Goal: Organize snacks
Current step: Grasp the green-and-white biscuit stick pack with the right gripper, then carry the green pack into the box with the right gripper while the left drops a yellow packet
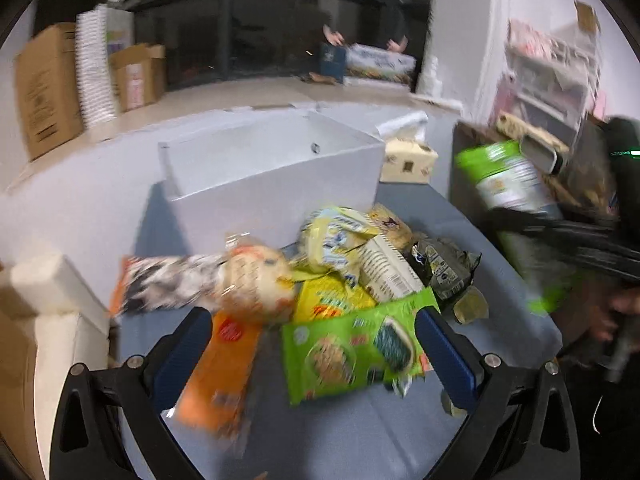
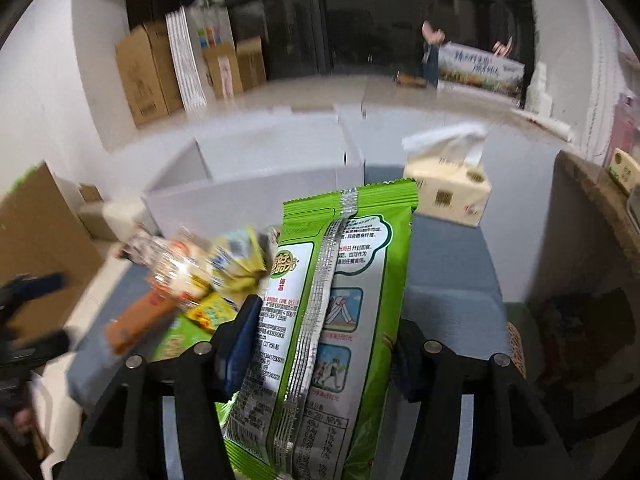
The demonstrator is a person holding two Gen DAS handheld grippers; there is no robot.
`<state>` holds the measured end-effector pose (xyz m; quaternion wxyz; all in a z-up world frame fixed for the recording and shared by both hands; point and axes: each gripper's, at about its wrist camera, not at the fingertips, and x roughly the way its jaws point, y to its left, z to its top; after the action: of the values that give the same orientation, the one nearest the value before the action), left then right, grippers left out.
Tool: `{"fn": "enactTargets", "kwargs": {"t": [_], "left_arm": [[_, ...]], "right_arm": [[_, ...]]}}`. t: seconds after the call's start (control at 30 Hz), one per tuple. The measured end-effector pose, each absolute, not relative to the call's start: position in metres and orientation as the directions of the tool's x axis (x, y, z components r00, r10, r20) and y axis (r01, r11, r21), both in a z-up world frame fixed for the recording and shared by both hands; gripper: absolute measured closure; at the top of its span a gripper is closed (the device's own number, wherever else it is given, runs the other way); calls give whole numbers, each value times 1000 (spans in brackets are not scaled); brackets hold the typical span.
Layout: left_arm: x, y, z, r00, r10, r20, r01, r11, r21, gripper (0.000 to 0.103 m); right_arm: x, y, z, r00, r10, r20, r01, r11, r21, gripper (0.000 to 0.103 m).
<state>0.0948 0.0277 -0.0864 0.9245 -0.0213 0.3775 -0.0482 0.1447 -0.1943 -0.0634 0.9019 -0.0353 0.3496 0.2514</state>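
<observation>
A pile of snack packets lies on a grey-blue table [image 1: 340, 432]: a green packet [image 1: 356, 348], an orange packet [image 1: 224, 364], a yellow packet [image 1: 336, 236] and others. My left gripper [image 1: 312, 352] is open and hangs low over the green and orange packets. My right gripper [image 2: 324, 344] is shut on a tall green and silver snack bag [image 2: 340, 304], held up above the table. That bag also shows at the right of the left wrist view [image 1: 508, 184]. A white open box [image 1: 272, 168] stands behind the pile.
A tissue box [image 2: 448, 192] stands right of the white box [image 2: 248, 196]. Cardboard boxes [image 1: 44, 88] stand at the back left and a cardboard box [image 2: 36, 240] sits at the table's left. A brown-rimmed container [image 2: 592, 216] stands at the right.
</observation>
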Motion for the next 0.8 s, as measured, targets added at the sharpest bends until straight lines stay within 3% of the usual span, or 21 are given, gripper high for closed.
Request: {"fn": "enactTargets", "kwargs": {"t": [0.17, 0.33, 0.37, 0.47, 0.6, 0.8], "left_arm": [[157, 12, -109, 650, -141, -747, 126, 989, -76, 0], [209, 6, -135, 595, -96, -798, 115, 993, -35, 0], [216, 5, -141, 584, -85, -808, 110, 994, -25, 5], [232, 2, -157, 546, -88, -833, 124, 992, -23, 45], [218, -2, -148, 612, -84, -786, 135, 991, -2, 55], [163, 12, -107, 736, -140, -662, 132, 989, -63, 57]], "right_arm": [[119, -232, -45, 660, 471, -585, -457, 870, 185, 42], [104, -254, -43, 671, 477, -568, -435, 873, 219, 42], [103, -256, -44, 670, 478, -568, -434, 873, 223, 42], [105, -260, -46, 666, 479, -572, -431, 873, 229, 41], [105, -262, -52, 661, 474, -581, -422, 876, 234, 41], [108, -260, -56, 659, 478, -581, -417, 875, 246, 41]]}}
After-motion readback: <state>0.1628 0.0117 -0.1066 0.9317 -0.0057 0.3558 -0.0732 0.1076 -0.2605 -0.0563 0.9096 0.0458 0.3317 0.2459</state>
